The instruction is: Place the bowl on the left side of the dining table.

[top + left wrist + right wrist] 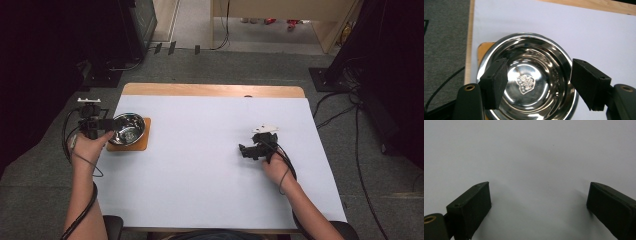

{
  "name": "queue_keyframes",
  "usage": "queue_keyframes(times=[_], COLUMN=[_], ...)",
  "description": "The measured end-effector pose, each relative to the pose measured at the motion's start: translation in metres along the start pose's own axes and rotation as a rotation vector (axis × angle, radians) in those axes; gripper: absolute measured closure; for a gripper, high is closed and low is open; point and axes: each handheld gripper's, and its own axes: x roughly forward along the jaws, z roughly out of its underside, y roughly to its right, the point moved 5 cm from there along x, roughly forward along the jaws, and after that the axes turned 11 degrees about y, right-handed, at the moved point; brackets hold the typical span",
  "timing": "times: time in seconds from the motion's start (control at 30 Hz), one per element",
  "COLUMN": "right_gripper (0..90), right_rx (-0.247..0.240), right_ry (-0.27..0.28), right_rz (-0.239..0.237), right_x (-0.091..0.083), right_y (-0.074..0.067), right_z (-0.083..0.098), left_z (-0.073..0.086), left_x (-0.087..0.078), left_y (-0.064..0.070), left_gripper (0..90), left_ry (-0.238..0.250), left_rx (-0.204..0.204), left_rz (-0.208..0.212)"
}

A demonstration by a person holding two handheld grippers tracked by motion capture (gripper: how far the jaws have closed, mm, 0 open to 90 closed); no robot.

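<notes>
A shiny steel bowl [129,128] sits on a brown square mat [145,136] at the table's left edge. My left gripper [107,124] hovers at the bowl's left side, pointing over it. In the left gripper view its black jaws stand wide apart above the bowl [529,75]; the gripper [539,68] is open and its pads touch nothing. A corner of the mat [482,48] peeks out beside the rim. My right gripper [246,150] rests low over the white table cover [200,165] at the right. In the right gripper view it [537,195] is open with bare cover between its jaws.
The white cover [531,152] spans most of the wooden table [210,90]. Grey carpet surrounds it, with black equipment stands and cables [345,110] at the far left and right. Cables trail from both grippers along the forearms.
</notes>
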Motion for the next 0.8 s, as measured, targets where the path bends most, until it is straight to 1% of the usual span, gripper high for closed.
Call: queue_keyframes(times=[0.07,0.1,0.13,0.2,0.4,0.47,0.53,0.6,0.63,0.67,0.7,0.73,0.77,0.8], right_gripper=[5.2,5.2,5.2,5.2,5.2,5.3,5.2,5.2,5.2,5.2,5.2,5.2,5.2,5.2], right_rx=[0.0,-0.001,-0.001,-0.001,-0.001,-0.002,-0.002,-0.002,-0.002,-0.002,-0.002,-0.002,-0.002,-0.003], right_ry=[0.0,0.0,0.0,0.0,0.0,0.0,0.0,0.0,0.0,0.0,0.0,0.0,0.0,0.0], right_rz=[0.0,0.0,0.0,0.0,0.001,0.001,0.001,0.001,0.001,0.001,0.001,0.001,0.001,0.001], right_x=[0.0,0.0,0.0,0.0,0.0,0.0,0.0,0.0,0.0,0.0,0.0,0.0,0.0,0.0], right_y=[0.0,0.0,0.0,0.0,0.0,0.0,0.0,0.0,0.0,0.0,0.0,0.0,0.0,0.0], right_z=[0.0,0.0,0.0,0.0,0.0,0.0,0.0,0.0,0.0,0.0,0.0,0.0,0.0,0.0], left_z=[0.0,0.0,0.0,0.0,0.001,0.002,0.003,0.004,0.005,0.006,0.008,0.008,0.01,0.011], left_x=[0.001,0.002,0.002,0.003,0.008,0.011,0.012,0.015,0.016,0.018,0.02,0.02,0.021,0.022], left_y=[0.002,0.006,0.006,0.012,0.03,0.039,0.041,0.048,0.051,0.054,0.059,0.059,0.062,0.067], left_gripper=[30.6,30.6,30.6,30.6,30.5,30.2,30.0,30.0,30.0,29.9,29.3,29.0,29.0,28.4], left_ry=[-0.005,-0.015,-0.015,-0.02,-0.027,-0.033,-0.034,-0.038,-0.037,-0.041,-0.048,-0.048,-0.053,-0.055], left_rx=[0.002,0.016,0.016,0.02,0.059,0.08,0.088,0.101,0.102,0.098,0.104,0.104,0.114,0.129], left_rz=[0.003,0.017,0.017,0.03,0.063,0.076,0.079,0.092,0.102,0.12,0.145,0.145,0.162,0.17])
